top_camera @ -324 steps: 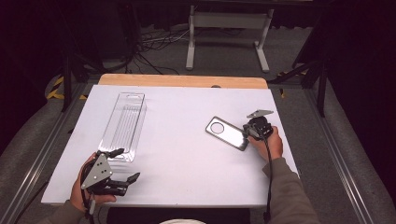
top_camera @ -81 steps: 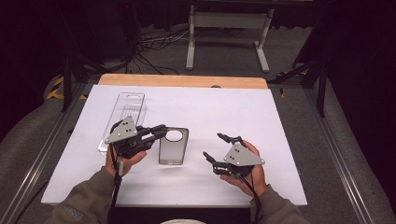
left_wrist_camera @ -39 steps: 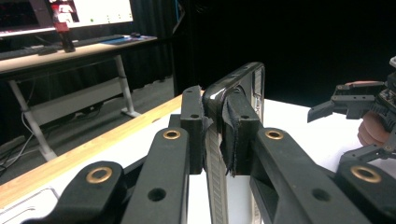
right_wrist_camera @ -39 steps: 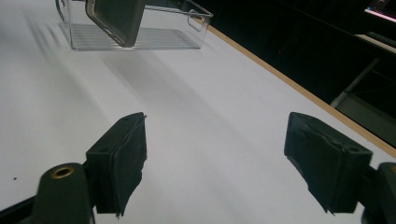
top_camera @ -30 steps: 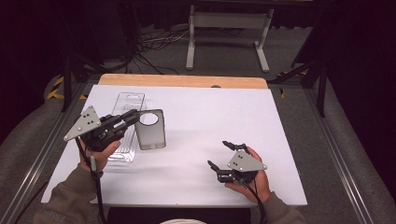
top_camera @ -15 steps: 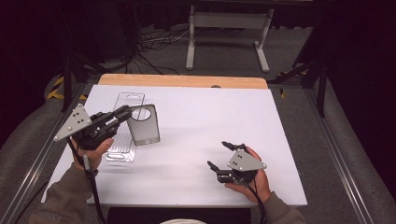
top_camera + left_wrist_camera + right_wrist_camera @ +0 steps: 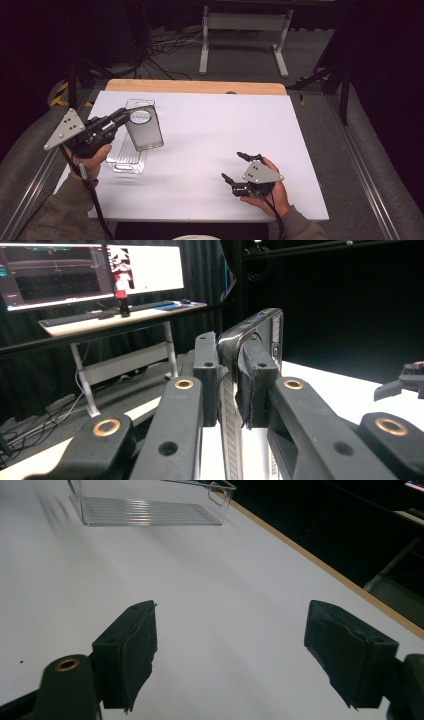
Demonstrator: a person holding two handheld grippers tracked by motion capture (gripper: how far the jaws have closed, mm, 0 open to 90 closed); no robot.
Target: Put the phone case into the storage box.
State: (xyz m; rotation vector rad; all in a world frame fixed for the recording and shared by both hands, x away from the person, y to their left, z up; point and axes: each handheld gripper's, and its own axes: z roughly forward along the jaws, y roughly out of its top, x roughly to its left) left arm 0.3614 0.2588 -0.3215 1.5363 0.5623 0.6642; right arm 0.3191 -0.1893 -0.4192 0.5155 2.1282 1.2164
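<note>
A grey phone case point(image 7: 145, 131) with a white ring near its top hangs tilted in the air, partly over the clear plastic tray point(image 7: 126, 159) at the table's left. My left gripper point(image 7: 121, 116) is shut on the case's left edge. In the left gripper view the pads point(image 7: 206, 380) pinch the case point(image 7: 261, 326) edge-on. My right gripper point(image 7: 233, 166) rests in the hand near the table's front right, open and with nothing in it. Its two jaws stand wide apart over bare tabletop in the right gripper view point(image 7: 230, 652), with the tray point(image 7: 150, 511) far off.
The white table point(image 7: 220, 125) has a wooden strip point(image 7: 195, 86) along its far edge. Beyond it stand a metal desk frame point(image 7: 243, 37) and floor cables. Monitors point(image 7: 90, 267) and a bottle point(image 7: 121, 292) sit on a desk in the left gripper view.
My left gripper has carried the case leftward and a little farther back, so it now overlaps the tray. The right gripper has stayed where it was.
</note>
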